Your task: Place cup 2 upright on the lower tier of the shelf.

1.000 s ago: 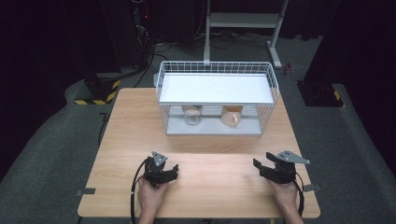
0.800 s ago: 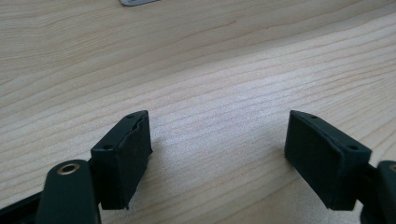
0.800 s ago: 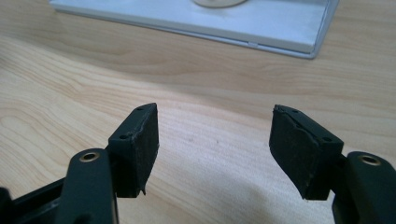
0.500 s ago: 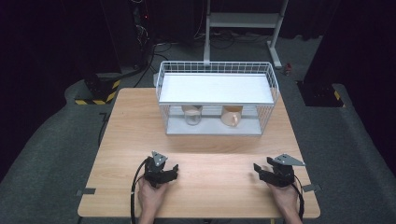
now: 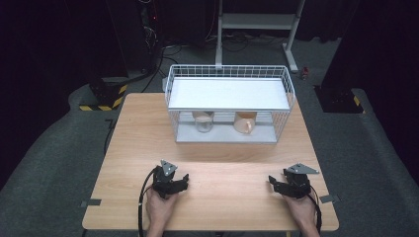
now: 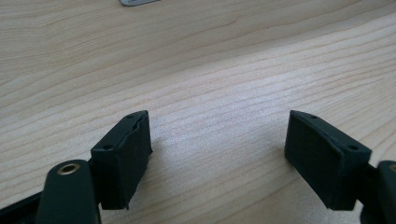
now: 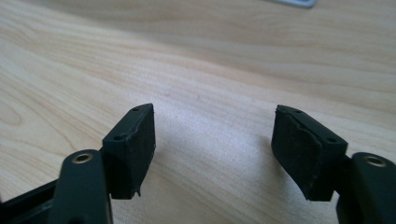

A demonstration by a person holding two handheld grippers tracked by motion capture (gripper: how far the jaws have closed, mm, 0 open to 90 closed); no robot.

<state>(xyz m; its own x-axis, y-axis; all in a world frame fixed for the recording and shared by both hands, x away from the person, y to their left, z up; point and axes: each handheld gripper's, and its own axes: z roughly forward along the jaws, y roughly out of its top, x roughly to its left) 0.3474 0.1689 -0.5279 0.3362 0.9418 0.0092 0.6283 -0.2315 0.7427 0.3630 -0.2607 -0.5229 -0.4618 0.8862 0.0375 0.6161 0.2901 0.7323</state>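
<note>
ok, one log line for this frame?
left gripper: open, empty | right gripper: open, empty, jaws just widened | cups under rack

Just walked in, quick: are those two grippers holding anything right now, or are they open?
Left gripper: open, holding nothing, bare table between its jaws.
Right gripper: open, holding nothing; its jaws have just been opening.

Bright, evenly lit table (image 5: 222, 163) against dark surroundings; soft shadows, slight blur.
</note>
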